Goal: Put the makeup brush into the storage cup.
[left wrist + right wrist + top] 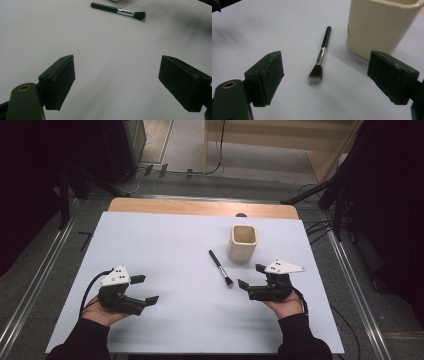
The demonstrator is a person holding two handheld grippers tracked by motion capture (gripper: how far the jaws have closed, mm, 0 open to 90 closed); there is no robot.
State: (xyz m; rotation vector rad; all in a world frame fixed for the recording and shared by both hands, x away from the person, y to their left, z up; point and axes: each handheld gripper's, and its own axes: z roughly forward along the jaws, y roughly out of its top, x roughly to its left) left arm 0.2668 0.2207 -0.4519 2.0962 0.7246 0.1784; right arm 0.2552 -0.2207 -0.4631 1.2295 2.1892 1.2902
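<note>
**Both tools waiting open near the makeup brush**

The left tool (142, 295) and right tool (250, 277) are hovering wide open and empty over the white bench (165, 245). The makeup brush (220, 268) is lying flat just ahead of the right tool, beside the cream cup (243, 243) standing farther back.

black brush (220, 268), cream cup (243, 243), black tongs (252, 279)
</note>
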